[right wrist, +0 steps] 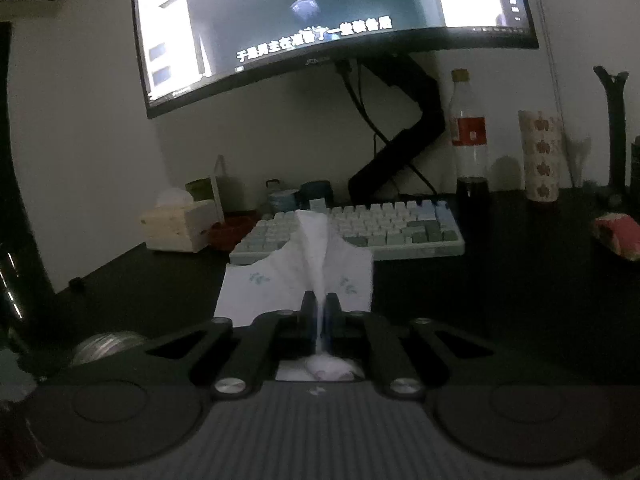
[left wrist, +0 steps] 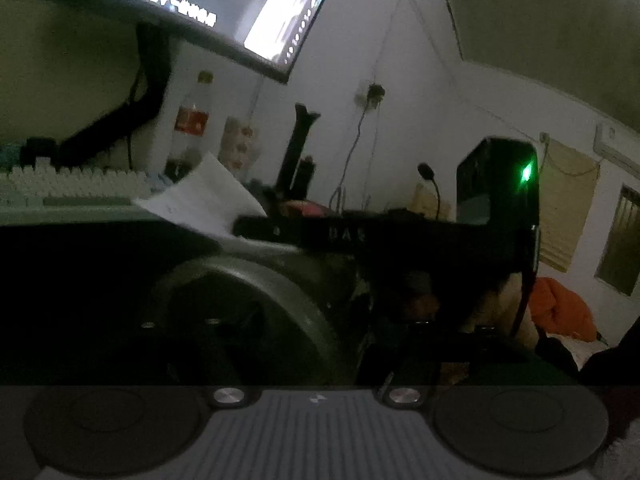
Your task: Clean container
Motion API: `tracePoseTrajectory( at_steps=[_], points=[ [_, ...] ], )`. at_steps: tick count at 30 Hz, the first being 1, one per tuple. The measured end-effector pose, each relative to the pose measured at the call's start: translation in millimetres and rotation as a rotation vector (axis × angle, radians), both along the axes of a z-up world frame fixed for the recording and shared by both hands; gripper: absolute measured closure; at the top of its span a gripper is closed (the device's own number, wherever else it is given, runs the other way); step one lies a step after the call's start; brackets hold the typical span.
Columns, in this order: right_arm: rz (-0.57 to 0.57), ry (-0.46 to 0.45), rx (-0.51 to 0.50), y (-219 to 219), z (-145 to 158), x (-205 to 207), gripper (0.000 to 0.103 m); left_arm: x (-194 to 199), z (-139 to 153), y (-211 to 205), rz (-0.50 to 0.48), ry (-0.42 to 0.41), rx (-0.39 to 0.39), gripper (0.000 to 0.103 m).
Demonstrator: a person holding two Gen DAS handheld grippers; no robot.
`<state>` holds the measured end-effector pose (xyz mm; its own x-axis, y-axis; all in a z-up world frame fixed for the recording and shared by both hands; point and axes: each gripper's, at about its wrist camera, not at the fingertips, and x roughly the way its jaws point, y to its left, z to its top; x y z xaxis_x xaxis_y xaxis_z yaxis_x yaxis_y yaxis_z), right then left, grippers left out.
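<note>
The container appears in the left wrist view as a round, grey, shallow vessel with a thick rim (left wrist: 256,280), lying low and close in front of the left claw. It is dim and blurred; whether it rests on the bench or is gripped cannot be told. In the right wrist view a round, ribbed, silvery edge (right wrist: 108,346) shows at the lower left, just beside the right claw's linkage; it is probably the same container, though that is a judgement only.

The white paper tissue with a faint blue-green leaf print (right wrist: 296,276) is pinched at its middle between the two fingers of the right claw (right wrist: 320,304), which is clenched on it. The sheet fans upward and forward from the jaws, above the black bench (right wrist: 500,288). The left claw's fingers are lost in shadow in its own view, so its state cannot be told.

Step in hand, as judged: the wiping cloth is secured and the wipe itself is not yet begun, since the tissue is apart from the container. The next move calls for bringing the tissue leftward and down to the container's rim or inside, with the container held steady.

Beyond, on the bench: a pale white-and-blue keyboard (right wrist: 352,228), a cola bottle with a red label (right wrist: 470,140), a patterned paper cup (right wrist: 540,156), and a curved lit monitor (right wrist: 320,20) above.
</note>
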<state>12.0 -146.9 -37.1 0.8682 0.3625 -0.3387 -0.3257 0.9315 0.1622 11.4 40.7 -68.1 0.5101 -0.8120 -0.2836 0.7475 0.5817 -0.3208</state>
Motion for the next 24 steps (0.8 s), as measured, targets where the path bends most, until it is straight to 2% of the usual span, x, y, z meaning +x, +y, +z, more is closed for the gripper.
tracePoseTrajectory(
  at_steps=[3, 5, 7, 11, 14, 15, 16, 19, 24],
  points=[
    [-0.004, -0.009, -0.008, -2.6, 2.3, -3.8, 0.097, -2.9, 1.2, 0.4, 0.020, -0.025, -0.003, 0.049],
    [0.000, -0.023, -0.013, -4.0, 5.4, -9.0, 0.097, -5.8, 4.0, 2.8, 0.055, -0.056, -0.021, 0.063],
    [0.006, -0.041, -0.014, -5.0, 9.4, -14.1, 0.097, -9.3, 5.6, 5.1, 0.105, -0.097, -0.036, 0.071],
    [-0.008, -0.054, -0.028, -5.3, 11.0, -16.3, 0.097, -9.6, 3.3, 6.7, 0.148, -0.113, -0.070, 0.073],
    [-0.041, -0.056, -0.046, -3.9, 9.2, -14.5, 0.097, -13.2, 3.6, -1.9, 0.235, -0.166, -0.062, 0.073],
    [-0.048, -0.061, -0.054, -3.5, 9.7, -15.2, 0.097, -11.5, 4.0, -4.7, 0.266, -0.159, -0.068, 0.074],
    [-0.049, -0.066, -0.061, -3.2, 10.3, -15.9, 0.097, -10.3, 3.5, -3.7, 0.271, -0.150, -0.081, 0.077],
    [-0.044, -0.064, -0.056, -2.1, 10.3, -16.8, 0.097, -7.8, 1.7, 0.8, 0.263, -0.132, -0.114, 0.077],
    [-0.030, -0.076, -0.062, 0.3, 9.7, -17.5, 0.097, -8.4, 1.7, 0.3, 0.299, -0.174, -0.098, 0.076]
  ],
)
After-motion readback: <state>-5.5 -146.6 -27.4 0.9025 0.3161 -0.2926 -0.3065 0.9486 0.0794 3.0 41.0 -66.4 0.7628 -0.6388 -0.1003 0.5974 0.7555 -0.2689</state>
